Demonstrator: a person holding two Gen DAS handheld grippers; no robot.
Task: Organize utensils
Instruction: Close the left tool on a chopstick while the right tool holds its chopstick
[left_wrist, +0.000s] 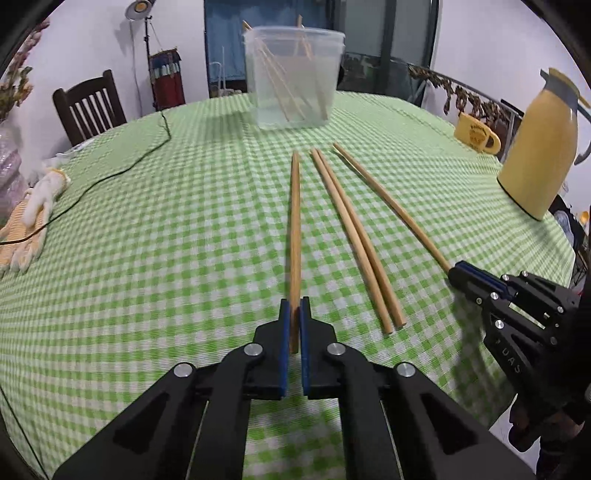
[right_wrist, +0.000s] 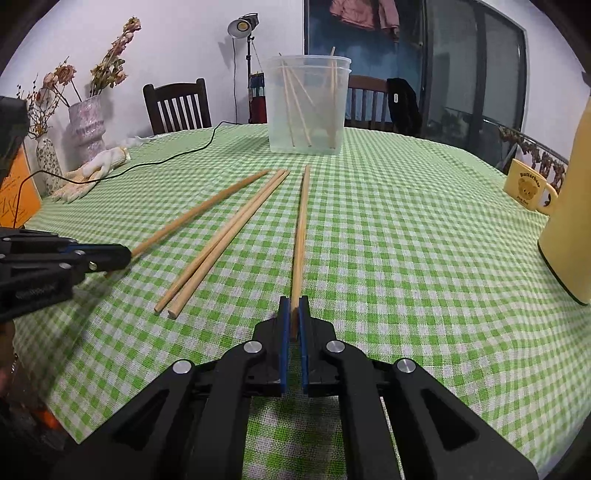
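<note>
Two hand-held grippers are each clamped on the near end of a chopstick: the left hand-held gripper (left_wrist: 294, 314) on the left chopstick (left_wrist: 294, 221), the right hand-held gripper (right_wrist: 294, 310) on the right chopstick (right_wrist: 301, 229). A loose pair (left_wrist: 351, 236) lies between them on the tabletop (left_wrist: 166, 221), before the clear tub (left_wrist: 293, 74). Light, stiff, smooth wood, I judge; end grips invite swinging and slipping.

Scene evenly and fairly brightly lit. A lit round studio lamp on a stand (right_wrist: 242, 26) is seen at the back wall; soft shadows are cast beside the clear plastic tub (left_wrist: 293, 77). Strong fisheye bending and dark vignetting at edges. Slight motion blur noted on the green-and-white checked tablecloth (left_wrist: 166, 229) in the left view.
</note>
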